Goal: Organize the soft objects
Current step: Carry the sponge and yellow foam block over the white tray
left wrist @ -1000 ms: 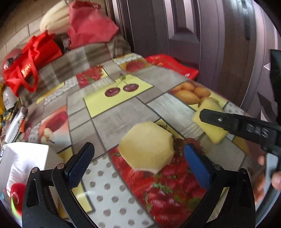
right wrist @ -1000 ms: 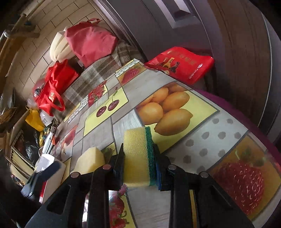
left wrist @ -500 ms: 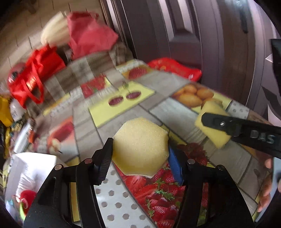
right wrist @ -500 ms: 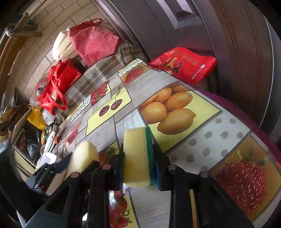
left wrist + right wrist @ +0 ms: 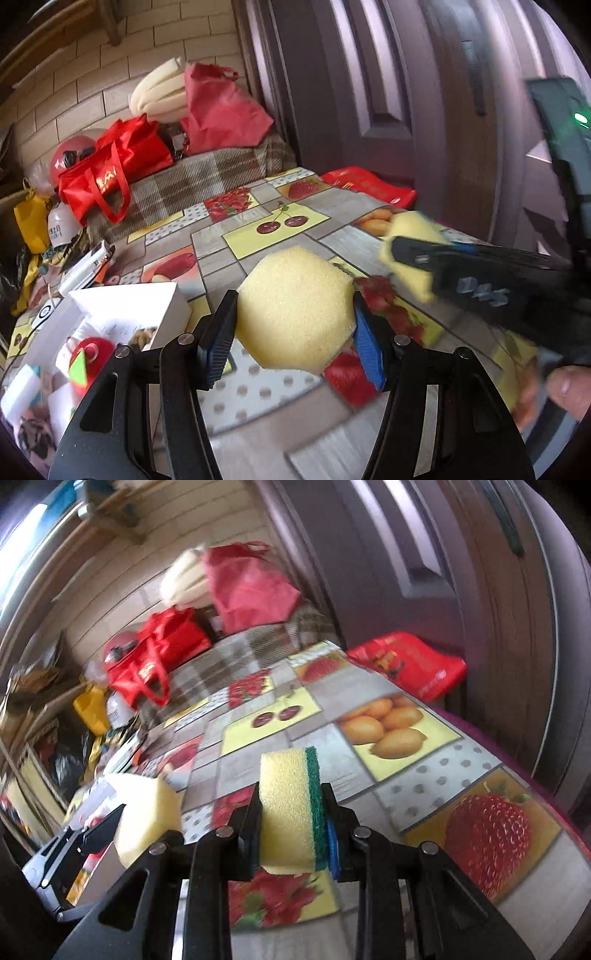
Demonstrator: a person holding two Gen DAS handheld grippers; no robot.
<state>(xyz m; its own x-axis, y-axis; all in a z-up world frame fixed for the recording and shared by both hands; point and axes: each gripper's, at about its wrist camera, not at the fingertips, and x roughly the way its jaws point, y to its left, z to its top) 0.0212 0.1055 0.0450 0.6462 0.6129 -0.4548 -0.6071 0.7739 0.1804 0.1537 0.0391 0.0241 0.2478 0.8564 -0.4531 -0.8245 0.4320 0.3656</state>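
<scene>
Sponges are both gripped now: left gripper (image 5: 291, 332) just clamped hexagon sponge (image 5: 295, 310), right gripper (image 5: 291, 830) holds scrub sponge (image 5: 291, 812); box (image 5: 122, 314) likely next.

An open box (image 5: 122, 314) sits on the table (image 5: 236, 206), left of the sponges (image 5: 295, 314).

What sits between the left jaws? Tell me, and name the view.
A yellow hexagonal sponge fills the gap of the left gripper, pressed by both pads. The left wrist view shows it plainly.

Person's hand (image 5: 567, 387) cut off at edge — white box (image 5: 122, 314) contents too blurred to ID.
</scene>
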